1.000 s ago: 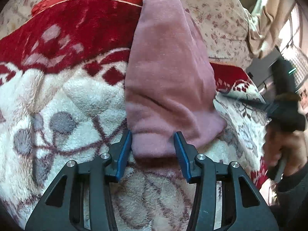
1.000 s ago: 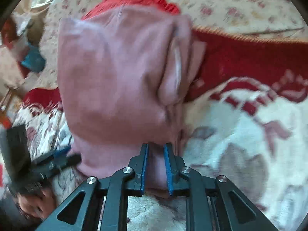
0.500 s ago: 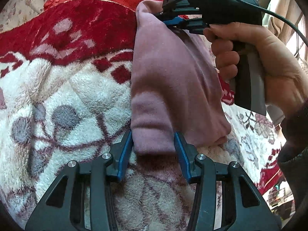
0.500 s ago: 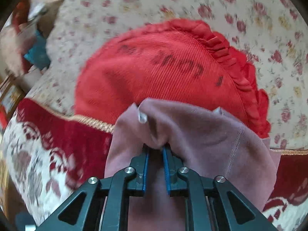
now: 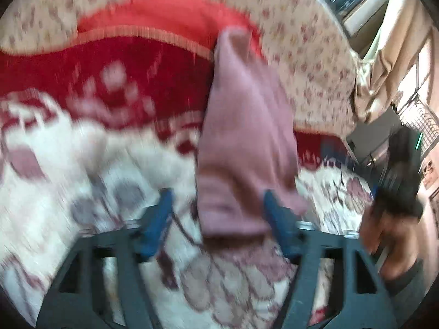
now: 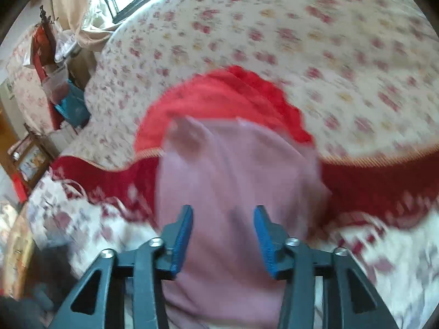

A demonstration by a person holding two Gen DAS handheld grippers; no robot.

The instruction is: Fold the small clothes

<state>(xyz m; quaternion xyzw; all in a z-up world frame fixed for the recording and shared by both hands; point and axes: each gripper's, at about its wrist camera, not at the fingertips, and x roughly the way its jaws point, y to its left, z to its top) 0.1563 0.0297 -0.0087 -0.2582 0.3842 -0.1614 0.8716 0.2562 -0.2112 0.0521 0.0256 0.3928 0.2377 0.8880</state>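
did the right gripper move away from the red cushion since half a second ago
Yes. The right gripper has pulled back toward the camera: the red cushion now sits farther off, and the opening jaws have let go of the pink garment.

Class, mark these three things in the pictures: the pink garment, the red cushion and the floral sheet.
pink garment (image 6: pixel 233 181): right wrist view, middle of the folded cloth.
red cushion (image 6: pixel 216 96): right wrist view, bare top above the garment.
floral sheet (image 6: pixel 315 41): right wrist view, open patterned area behind the cushion.
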